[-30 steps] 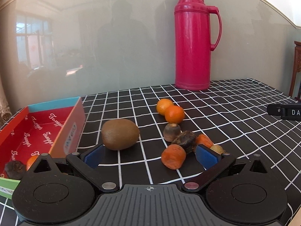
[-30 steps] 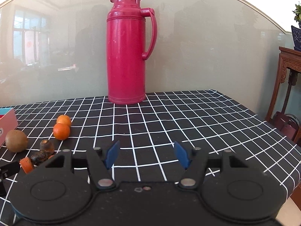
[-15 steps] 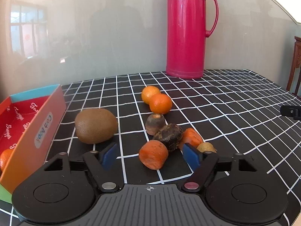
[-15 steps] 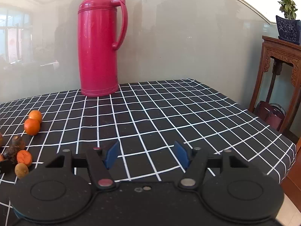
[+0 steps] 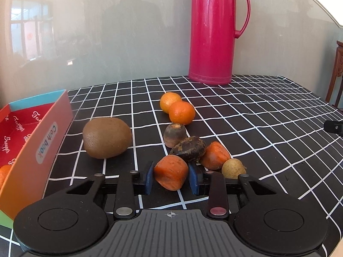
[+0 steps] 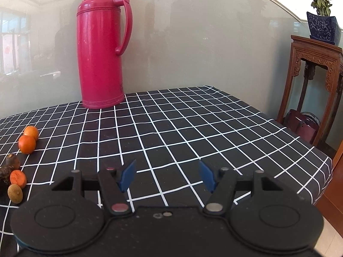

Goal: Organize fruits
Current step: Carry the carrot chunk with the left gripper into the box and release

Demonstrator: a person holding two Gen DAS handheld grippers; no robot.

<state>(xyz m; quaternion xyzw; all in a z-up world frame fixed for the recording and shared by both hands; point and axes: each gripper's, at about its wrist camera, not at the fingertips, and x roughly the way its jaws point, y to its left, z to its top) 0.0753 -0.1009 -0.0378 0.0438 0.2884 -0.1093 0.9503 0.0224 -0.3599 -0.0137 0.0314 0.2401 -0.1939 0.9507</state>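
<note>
In the left wrist view my left gripper [image 5: 171, 178] has its blue pads against both sides of an orange carrot chunk [image 5: 170, 174] on the checked cloth, and its jaws are closing. Behind the chunk lie a dark root piece [image 5: 188, 148], a second carrot chunk [image 5: 215, 155], a small yellowish fruit [image 5: 233, 168] and a brownish stub [image 5: 174, 135]. Two mandarins [image 5: 181, 112] sit farther back, and a kiwi [image 5: 107, 137] lies to the left. My right gripper [image 6: 167, 176] stands open over bare cloth with nothing between its fingers.
A red and orange cardboard box [image 5: 49, 137] stands at the left with an orange fruit [image 5: 3, 174] inside. A tall pink thermos [image 5: 212, 32] is at the back by the wall. A carved wooden stand [image 6: 310, 68] is beyond the table's right edge.
The left jaws have closed from wide open onto the carrot chunk, after the gripper shifted slightly toward the pile. The right gripper has swung right, so the fruits sit at its view's left edge.
</note>
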